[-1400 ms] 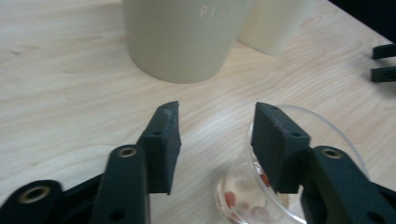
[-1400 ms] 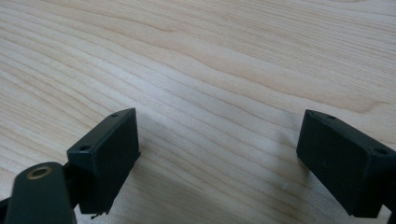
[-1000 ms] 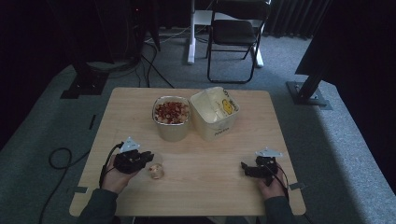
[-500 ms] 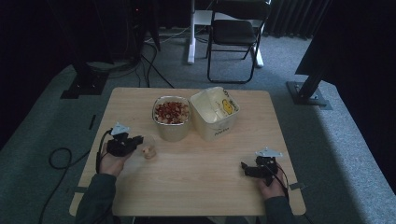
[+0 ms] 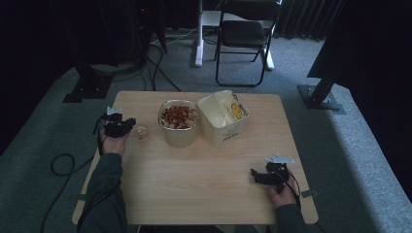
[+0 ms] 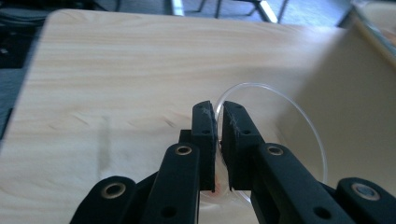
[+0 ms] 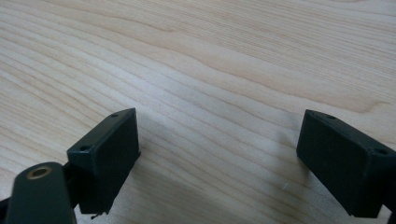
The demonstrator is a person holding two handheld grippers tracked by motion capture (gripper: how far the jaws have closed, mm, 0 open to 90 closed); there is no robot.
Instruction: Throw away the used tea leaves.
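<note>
A small clear plastic cup (image 5: 140, 132) sits at the left side of the wooden table (image 5: 204, 184), just left of a cream tub of reddish-brown snacks (image 5: 178, 119). My left gripper (image 5: 128, 126) is shut on the cup's rim. In the left gripper view the two jaws pinch the thin clear rim of the cup (image 6: 280, 100) at the left gripper (image 6: 218, 116), with the tub's cream wall (image 6: 355, 93) close on the right. My right gripper (image 5: 252, 175) rests near the front right of the table. It stands wide open (image 7: 217, 140) over bare wood.
A second cream tub (image 5: 226, 116), with a yellow picture inside and no snacks, stands right of the snack tub. A folding chair (image 5: 245, 36) and stand bases sit on the floor beyond the table. A black cable (image 5: 63, 165) trails off the left edge.
My left gripper has carried the clear cup away from the front edge, farther up and left, to beside the snack tub. The right gripper has not moved.
</note>
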